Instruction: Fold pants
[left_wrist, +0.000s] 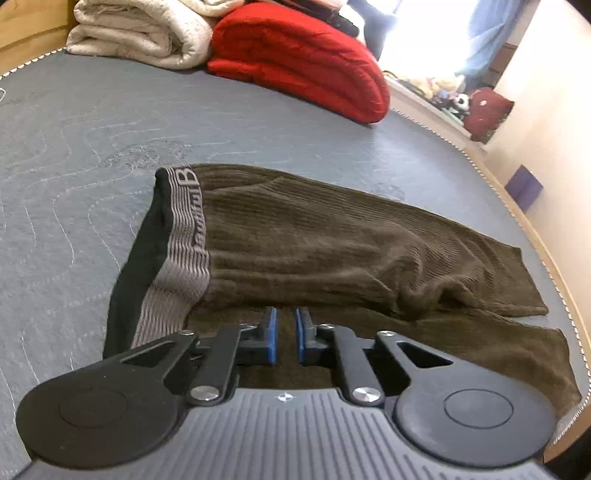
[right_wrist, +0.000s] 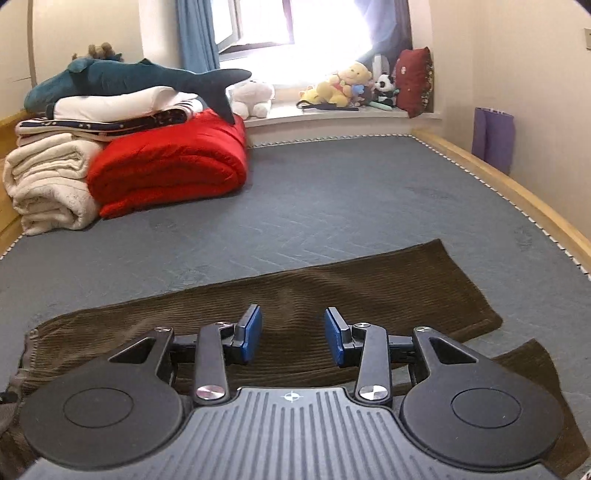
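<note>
Dark brown corduroy pants (left_wrist: 332, 243) lie flat on the grey mattress (left_wrist: 92, 147), one leg folded over the other. The grey and black waistband (left_wrist: 177, 251) is at the left. My left gripper (left_wrist: 286, 332) hovers over the near edge of the pants close to the waistband; its blue pads are a narrow gap apart and hold nothing. In the right wrist view the pant legs (right_wrist: 332, 291) stretch from left to right, hems at the right. My right gripper (right_wrist: 293, 336) is open and empty above the legs.
Folded red quilt (right_wrist: 170, 166) and cream blankets (right_wrist: 48, 184) are stacked at the mattress's far left, with a plush shark (right_wrist: 129, 79) on top. A wooden bed rail (right_wrist: 517, 192) runs along the right edge. Plush toys (right_wrist: 343, 86) sit on the window sill.
</note>
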